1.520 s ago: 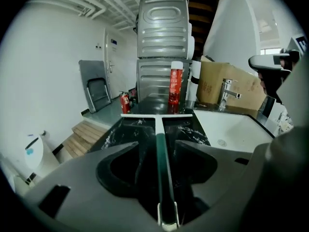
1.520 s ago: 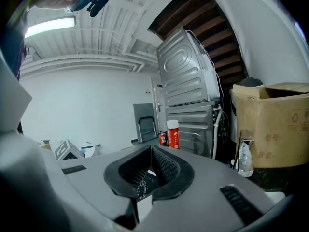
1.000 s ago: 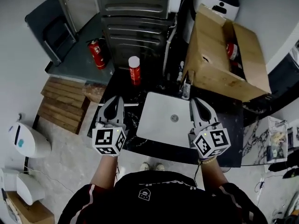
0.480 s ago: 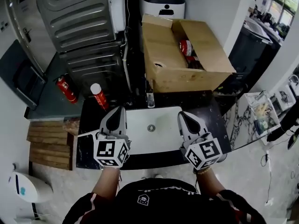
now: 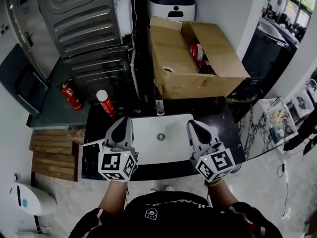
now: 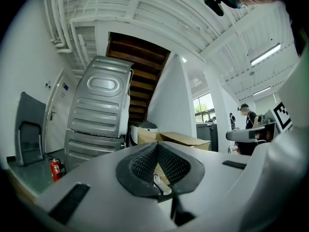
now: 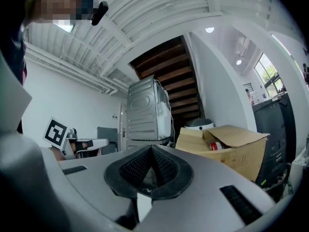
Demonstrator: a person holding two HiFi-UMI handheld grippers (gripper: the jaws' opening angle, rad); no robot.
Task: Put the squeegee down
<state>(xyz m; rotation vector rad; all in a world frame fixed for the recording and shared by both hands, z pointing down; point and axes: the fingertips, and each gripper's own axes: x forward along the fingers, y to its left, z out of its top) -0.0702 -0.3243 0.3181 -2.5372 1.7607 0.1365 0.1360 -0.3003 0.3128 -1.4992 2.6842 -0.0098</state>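
No squeegee shows in any view. My left gripper (image 5: 125, 119) hovers over the left edge of the white sink (image 5: 163, 145), its jaws shut with nothing between them. My right gripper (image 5: 192, 124) hangs over the sink's right edge, also shut and empty. In the left gripper view the black ribbed pads (image 6: 145, 161) meet at the tip of the left gripper (image 6: 155, 146). The right gripper view shows the same for the right gripper (image 7: 151, 149). Both point roughly level towards the back of the counter.
The sink sits in a black counter (image 5: 96, 150) with a faucet (image 5: 158, 105) behind it. Behind stand an open cardboard box (image 5: 218, 78) holding a red can (image 5: 197, 51), a red spray can (image 5: 105, 103), a grey metal appliance (image 5: 84, 24), a fire extinguisher (image 5: 71, 95) and wooden planks (image 5: 52, 155).
Over the full second my view swung round and both grippers moved forward over the sink. In the last half second neither gripper has moved.
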